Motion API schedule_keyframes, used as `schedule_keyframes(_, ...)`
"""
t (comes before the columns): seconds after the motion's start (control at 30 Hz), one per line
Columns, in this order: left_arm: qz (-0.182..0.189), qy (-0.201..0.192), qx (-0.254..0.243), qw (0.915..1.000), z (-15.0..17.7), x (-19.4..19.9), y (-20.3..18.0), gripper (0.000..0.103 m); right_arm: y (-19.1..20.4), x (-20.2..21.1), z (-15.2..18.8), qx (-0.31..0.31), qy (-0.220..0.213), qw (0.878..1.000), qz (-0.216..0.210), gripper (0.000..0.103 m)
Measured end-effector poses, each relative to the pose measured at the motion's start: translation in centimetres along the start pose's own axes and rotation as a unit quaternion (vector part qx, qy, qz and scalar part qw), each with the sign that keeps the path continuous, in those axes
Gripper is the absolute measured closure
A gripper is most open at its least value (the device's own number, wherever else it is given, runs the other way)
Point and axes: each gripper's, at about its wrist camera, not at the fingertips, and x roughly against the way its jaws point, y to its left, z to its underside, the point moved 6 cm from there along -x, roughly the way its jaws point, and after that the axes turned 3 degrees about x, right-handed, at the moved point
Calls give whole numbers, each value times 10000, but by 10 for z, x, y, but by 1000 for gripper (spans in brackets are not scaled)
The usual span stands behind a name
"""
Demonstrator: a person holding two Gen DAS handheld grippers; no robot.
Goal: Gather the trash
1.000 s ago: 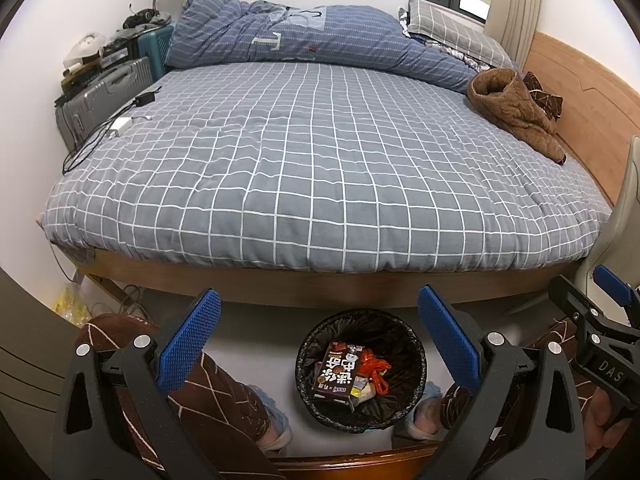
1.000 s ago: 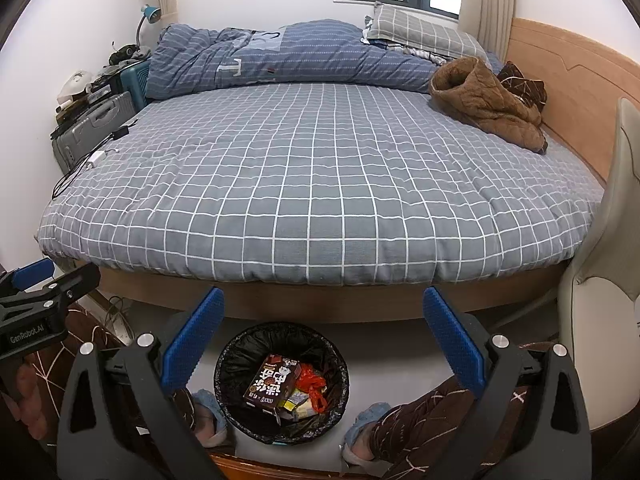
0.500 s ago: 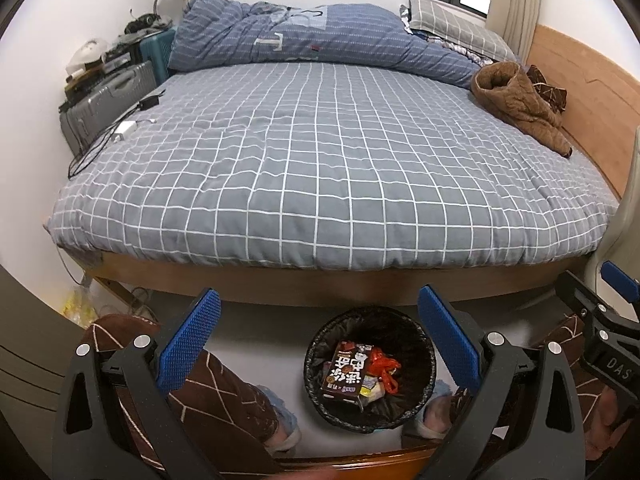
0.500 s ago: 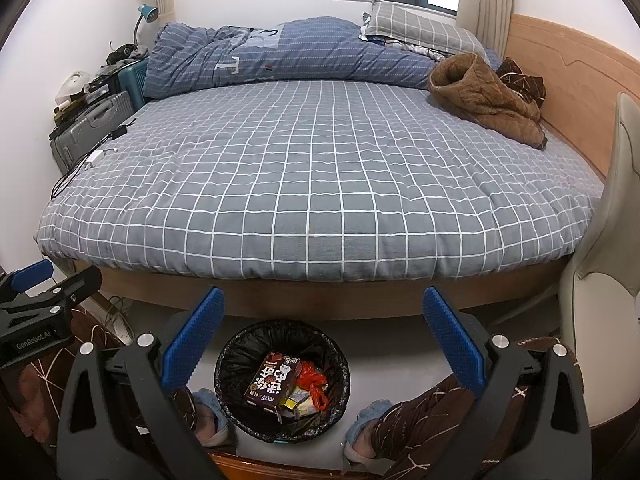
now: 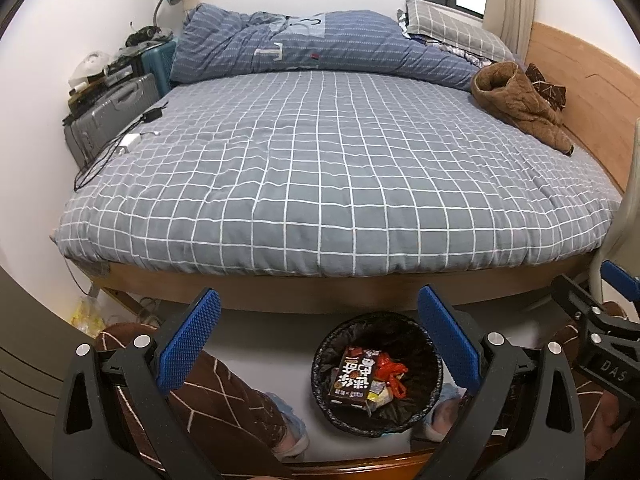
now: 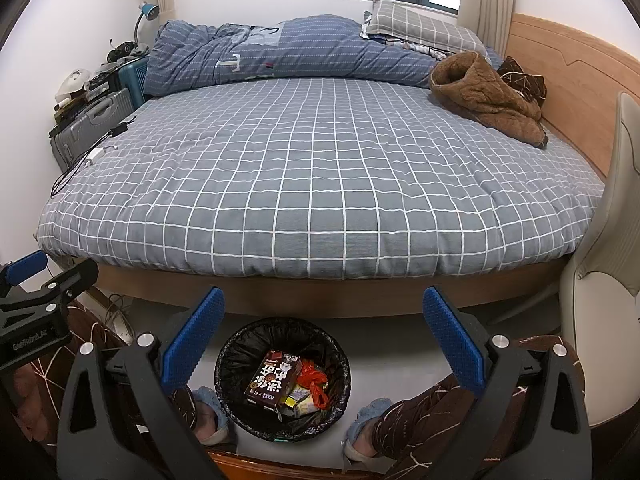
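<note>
Left wrist view first: the left gripper (image 5: pixel 318 334) is spread wide, blue pads far apart, nothing between them. Down between the fingers sits the trash bin (image 5: pixel 340 340), round, lined with a black bag, on the pale floor just in front of the bed (image 5: pixel 320 184). Inside it lies a dark brown snack box (image 5: pixel 354 376) with a crumpled red wrapper (image 5: pixel 392 372) right beside it and some yellowish scraps under that. A brown patterned trouser leg (image 5: pixel 216 396) is to the left of the bin, a slippered foot on each side. At the far right edge, part of the right gripper (image 5: pixel 600 312) pokes in; from here I cannot tell how its jaws stand. On the bed, a rumpled blue duvet (image 5: pixel 312 48) at the back and a brown fleece jacket (image 5: pixel 516 104) at the right.

Over to the right wrist view: the right gripper (image 6: pixel 322 336) is also gaping wide and holding nothing. The trash bin (image 6: pixel 240 344) shows between its fingers, the snack box (image 6: pixel 274 376) resting on top of the rubbish with the red wrapper (image 6: pixel 314 380) touching it. The left gripper (image 6: pixel 36 280) peeks in at the left edge. A pale chair (image 6: pixel 604 280) stands at the right.
</note>
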Motion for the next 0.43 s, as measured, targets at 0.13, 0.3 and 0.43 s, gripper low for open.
schedule_keyframes(0.13, 43, 51, 34, 10000, 0, -1, 0, 6, 0, 0, 1, 14, -5, 10000, 0, 8)
schedule_keyframes(0.3, 3, 34, 37, 10000, 0, -2, 1, 6, 2, 0, 1, 15, -20, 10000, 19, 8)
schedule_keyframes(0.43, 42, 75, 45, 10000, 0, -4, 2, 6, 2, 0, 0, 20, -22, 10000, 36, 8)
